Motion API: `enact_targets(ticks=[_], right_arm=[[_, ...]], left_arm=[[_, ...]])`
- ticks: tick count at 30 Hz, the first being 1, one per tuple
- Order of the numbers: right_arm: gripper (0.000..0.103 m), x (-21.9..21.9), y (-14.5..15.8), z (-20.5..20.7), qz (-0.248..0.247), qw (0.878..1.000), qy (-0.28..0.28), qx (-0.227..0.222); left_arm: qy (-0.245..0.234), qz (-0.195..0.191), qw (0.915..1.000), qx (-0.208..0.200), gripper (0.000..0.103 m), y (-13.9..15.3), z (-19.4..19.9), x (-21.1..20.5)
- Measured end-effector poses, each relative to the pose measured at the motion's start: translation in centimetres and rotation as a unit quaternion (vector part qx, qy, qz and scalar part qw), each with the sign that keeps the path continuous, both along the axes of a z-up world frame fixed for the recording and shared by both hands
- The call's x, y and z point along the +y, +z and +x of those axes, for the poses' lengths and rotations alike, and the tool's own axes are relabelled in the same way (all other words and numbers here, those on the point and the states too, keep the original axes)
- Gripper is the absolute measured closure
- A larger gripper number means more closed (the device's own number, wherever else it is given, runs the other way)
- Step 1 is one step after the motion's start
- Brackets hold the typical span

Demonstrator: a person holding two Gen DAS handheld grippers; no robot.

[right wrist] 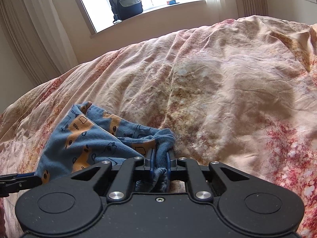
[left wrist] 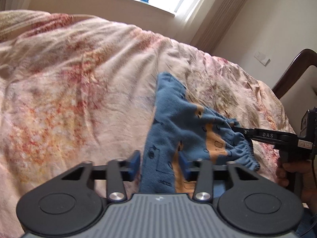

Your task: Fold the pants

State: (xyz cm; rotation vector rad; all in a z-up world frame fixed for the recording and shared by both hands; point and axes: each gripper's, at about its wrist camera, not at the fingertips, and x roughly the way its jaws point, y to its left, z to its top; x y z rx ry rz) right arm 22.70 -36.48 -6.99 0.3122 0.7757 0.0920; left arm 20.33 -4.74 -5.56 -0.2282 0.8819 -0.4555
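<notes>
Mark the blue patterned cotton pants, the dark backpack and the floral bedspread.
blue patterned cotton pants (right wrist: 93, 138), right wrist view, flat leg panel.
dark backpack (right wrist: 125, 3), right wrist view, front pocket.
floral bedspread (left wrist: 69, 99), left wrist view, bare middle.

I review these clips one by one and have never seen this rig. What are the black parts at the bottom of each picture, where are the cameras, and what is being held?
Each picture comes from a camera mounted on hand-held tongs, looking forward along two blue-padded fingers; no robot is involved. The left tongs stand open, with the small blue-and-orange printed pants lying between the fingers. The right tongs are shut on the bunched blue waistband; they also show at the right edge of the left view. The pants lie on a wrinkled pink floral bedspread. On the windowsill behind sits a dark backpack.
</notes>
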Motion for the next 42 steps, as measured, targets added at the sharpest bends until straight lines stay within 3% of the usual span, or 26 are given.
enact_targets(ticks=[5,8,20,42], right_arm=[[0.093,0.4,0.5,-0.4,-0.002,1.0,-0.004,-0.011],[0.095,1.3,1.1,-0.8,-0.026,0.999,-0.004,-0.026],[0.097,4.9,4.1,-2.2,-0.099,0.991,0.005,-0.092],[0.097,6.3,5.1,-2.7,-0.123,0.981,0.019,-0.148]], left_arm=[[0.001,0.033,0.9994,-0.012,0.08,0.3,-0.4,-0.7],[0.0,0.041,0.9989,-0.023,0.085,0.9,-0.7,-1.1],[-0.004,0.042,0.9976,-0.055,0.086,3.0,-2.0,-1.2],[-0.006,0.054,0.9923,-0.112,0.087,5.0,-2.9,-1.0]])
